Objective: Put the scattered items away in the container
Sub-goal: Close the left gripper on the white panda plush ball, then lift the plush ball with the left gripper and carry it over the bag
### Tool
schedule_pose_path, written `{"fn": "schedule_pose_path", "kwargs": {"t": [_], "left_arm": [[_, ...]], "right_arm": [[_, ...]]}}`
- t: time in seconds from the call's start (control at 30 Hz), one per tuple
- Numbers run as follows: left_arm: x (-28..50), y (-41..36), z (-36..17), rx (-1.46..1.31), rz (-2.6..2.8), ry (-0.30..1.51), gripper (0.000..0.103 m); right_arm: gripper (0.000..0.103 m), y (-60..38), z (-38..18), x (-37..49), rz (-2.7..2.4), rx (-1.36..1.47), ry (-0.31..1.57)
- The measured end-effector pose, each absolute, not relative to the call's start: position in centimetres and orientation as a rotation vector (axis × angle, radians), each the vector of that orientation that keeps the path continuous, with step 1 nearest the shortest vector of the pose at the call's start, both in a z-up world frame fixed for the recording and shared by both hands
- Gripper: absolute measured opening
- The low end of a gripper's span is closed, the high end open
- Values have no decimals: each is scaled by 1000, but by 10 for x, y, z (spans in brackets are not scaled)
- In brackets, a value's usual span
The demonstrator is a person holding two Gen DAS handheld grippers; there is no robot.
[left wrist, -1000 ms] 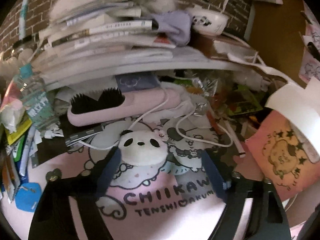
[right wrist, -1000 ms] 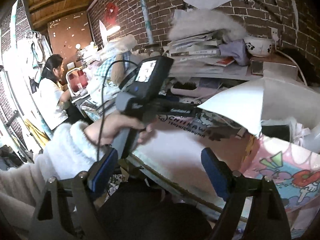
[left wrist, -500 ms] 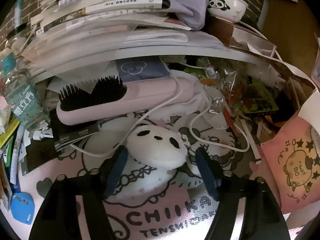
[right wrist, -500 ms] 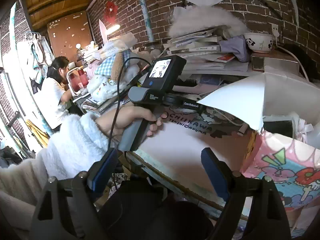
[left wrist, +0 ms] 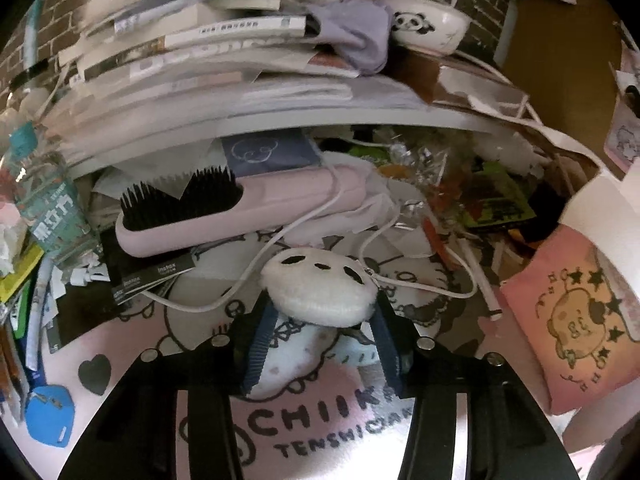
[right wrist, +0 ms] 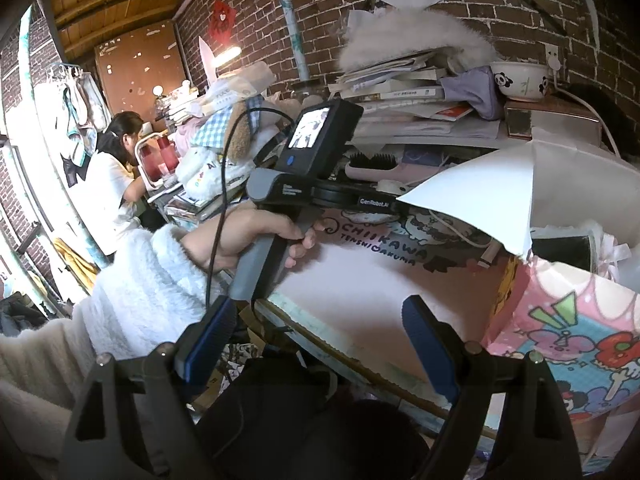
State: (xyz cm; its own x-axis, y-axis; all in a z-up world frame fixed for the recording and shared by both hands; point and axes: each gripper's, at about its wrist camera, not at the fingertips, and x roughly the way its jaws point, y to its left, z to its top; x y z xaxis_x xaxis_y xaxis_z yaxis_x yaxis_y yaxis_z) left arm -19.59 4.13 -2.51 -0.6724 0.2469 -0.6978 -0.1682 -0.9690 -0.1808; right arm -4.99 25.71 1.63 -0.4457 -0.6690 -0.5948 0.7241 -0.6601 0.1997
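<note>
Two hand-held grippers: mine.
Left hand-held gripper (left wrist: 322, 334): clamped on panda pouch (left wrist: 320, 290), lifted off worktop (left wrist: 120, 344), clearing the cable (left wrist: 256, 276).
Right hand-held gripper (right wrist: 316, 342): apart, empty, well below pouch.

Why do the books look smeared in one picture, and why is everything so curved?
Left wrist view: the stacked books are motion-blurred, while the white plush panda pouch is sharper. Both views: the fisheye lens bends the edges, like the brick wall in the right wrist view.

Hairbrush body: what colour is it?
Pale pink hairbrush with black bristles; clearest in the left wrist view.
</note>
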Motion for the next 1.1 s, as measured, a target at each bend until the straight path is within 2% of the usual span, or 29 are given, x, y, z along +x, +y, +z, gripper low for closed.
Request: {"fn": "schedule_pose_path", "kwargs": {"t": [0.57, 1.1], "left_arm": [[-144, 48, 57, -899, 2678, -99, 42], [-138, 167, 113, -772, 2355, 14, 42]], "right_arm": [[84, 254, 9, -45, -2108, 857, 110], [84, 277, 12, -32, -2138, 841, 94]]}}
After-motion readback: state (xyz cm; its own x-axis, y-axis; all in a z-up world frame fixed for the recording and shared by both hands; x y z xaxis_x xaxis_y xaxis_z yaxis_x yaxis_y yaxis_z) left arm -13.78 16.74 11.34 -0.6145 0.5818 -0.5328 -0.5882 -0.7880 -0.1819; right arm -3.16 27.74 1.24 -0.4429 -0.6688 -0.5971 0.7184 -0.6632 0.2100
